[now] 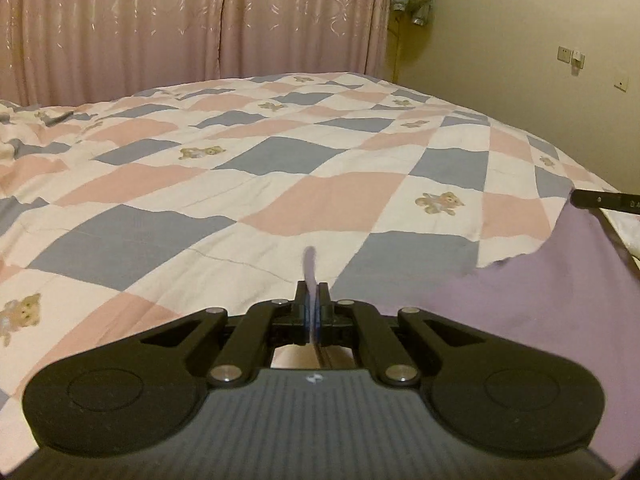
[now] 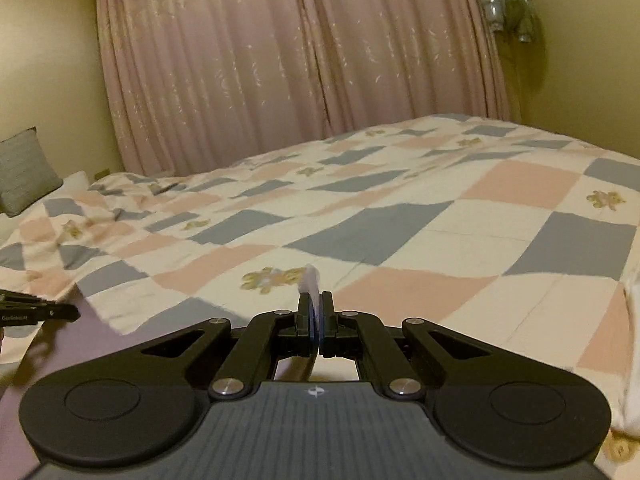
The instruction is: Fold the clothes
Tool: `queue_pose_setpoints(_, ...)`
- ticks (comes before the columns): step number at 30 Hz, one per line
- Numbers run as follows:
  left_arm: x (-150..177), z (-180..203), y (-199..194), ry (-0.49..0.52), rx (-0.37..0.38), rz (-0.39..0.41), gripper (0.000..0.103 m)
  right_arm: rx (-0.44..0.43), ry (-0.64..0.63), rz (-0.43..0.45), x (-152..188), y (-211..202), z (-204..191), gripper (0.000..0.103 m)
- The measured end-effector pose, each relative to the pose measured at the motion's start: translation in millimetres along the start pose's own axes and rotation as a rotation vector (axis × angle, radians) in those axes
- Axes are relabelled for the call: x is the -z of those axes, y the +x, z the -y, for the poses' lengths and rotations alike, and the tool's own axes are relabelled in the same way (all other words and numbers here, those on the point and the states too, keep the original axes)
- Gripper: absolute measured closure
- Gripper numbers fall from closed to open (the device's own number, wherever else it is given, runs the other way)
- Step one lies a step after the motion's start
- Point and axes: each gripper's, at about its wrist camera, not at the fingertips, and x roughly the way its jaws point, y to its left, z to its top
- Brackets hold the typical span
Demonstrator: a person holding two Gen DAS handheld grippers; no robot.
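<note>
A lavender garment [image 1: 560, 300] hangs stretched between my two grippers above the bed. My left gripper [image 1: 312, 292] is shut, and a thin edge of the garment pokes up between its jaws. The right gripper's black tip [image 1: 592, 199] shows at the far right of the left wrist view, at the cloth's other top corner. In the right wrist view my right gripper [image 2: 316, 300] is also shut, with a sliver of lavender cloth pinched between its jaws. There the garment [image 2: 60, 352] fills the lower left, and the left gripper's tip [image 2: 74, 312] holds its far corner.
A bed with a pink, blue and white checked bear-print quilt [image 1: 280, 168] lies below and ahead. Pink curtains [image 2: 300, 80] hang behind it. A grey pillow [image 2: 24, 172] sits at the bed's far left. Something white [image 2: 632, 360] lies at the right edge.
</note>
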Motion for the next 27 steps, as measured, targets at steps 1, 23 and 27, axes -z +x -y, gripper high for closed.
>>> queue_pose_setpoints(1,2,-1,5,0.001,0.001,-0.005,0.103,0.002,0.001,0.006,0,5,2,0.103)
queue_pose_setpoints(23,18,-18,29,-0.116,0.077,-0.170,0.094,-0.093,0.248,-0.192,38,23,25,0.056)
queue_pose_setpoints(27,16,-15,5,-0.109,0.056,-0.105,0.103,-0.126,0.267,-0.194,39,20,20,0.098)
